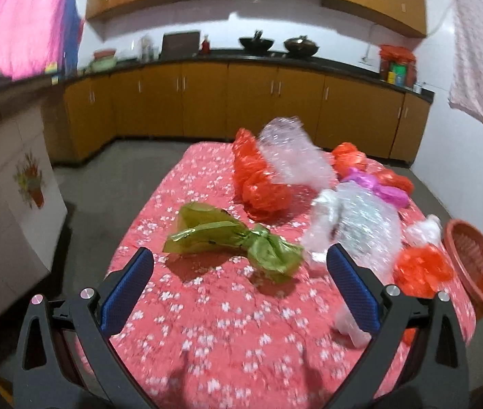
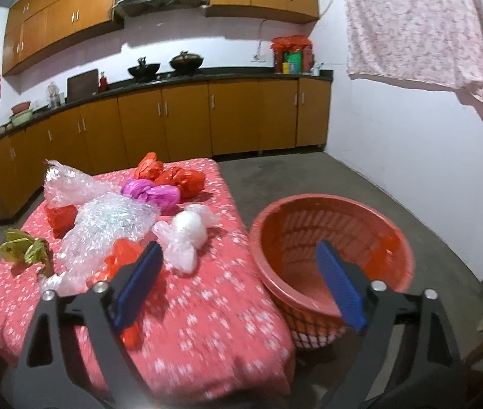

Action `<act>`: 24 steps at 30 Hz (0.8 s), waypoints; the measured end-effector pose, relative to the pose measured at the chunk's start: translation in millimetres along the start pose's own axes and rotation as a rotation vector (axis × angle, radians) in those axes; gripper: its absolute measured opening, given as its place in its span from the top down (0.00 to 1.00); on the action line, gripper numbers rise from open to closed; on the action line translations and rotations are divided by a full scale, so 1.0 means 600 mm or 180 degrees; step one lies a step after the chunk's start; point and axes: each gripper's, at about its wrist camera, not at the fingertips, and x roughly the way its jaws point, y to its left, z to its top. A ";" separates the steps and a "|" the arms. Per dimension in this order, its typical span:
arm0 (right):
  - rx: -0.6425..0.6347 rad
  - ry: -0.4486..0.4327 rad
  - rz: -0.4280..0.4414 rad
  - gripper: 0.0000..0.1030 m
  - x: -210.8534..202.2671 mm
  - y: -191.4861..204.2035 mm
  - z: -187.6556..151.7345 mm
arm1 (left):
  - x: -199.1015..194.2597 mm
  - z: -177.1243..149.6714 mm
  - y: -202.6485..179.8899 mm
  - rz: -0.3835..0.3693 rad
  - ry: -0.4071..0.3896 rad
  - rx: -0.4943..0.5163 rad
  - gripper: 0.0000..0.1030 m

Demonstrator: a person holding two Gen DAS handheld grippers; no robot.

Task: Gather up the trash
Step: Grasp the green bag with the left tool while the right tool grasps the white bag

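Your left tongs (image 1: 239, 266) and right tongs (image 2: 238, 262) gape empty over crumpled green plastic bag (image 1: 234, 242) and red slatted plastic basket (image 2: 330, 235); no legible writing.

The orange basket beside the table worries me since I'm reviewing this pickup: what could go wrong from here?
The orange basket stands off the table's edge, so a short drop may land on the floor. The bubble wrap overlaps a red bag, so one grab might drag both. The green bag looks light and could slip from open tongs.
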 end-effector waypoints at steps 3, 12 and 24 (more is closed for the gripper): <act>0.0003 0.0113 0.0091 0.26 0.056 0.019 0.018 | 0.041 0.004 -0.004 0.0004 0.0119 -0.0008 0.09; -0.0065 0.0484 0.0219 0.33 0.179 0.069 0.029 | 0.150 0.004 -0.029 -0.0008 0.0492 0.0037 0.17; -0.0111 0.0792 0.0263 0.34 0.251 0.093 0.020 | 0.231 0.003 -0.004 0.0010 0.0857 -0.0107 0.38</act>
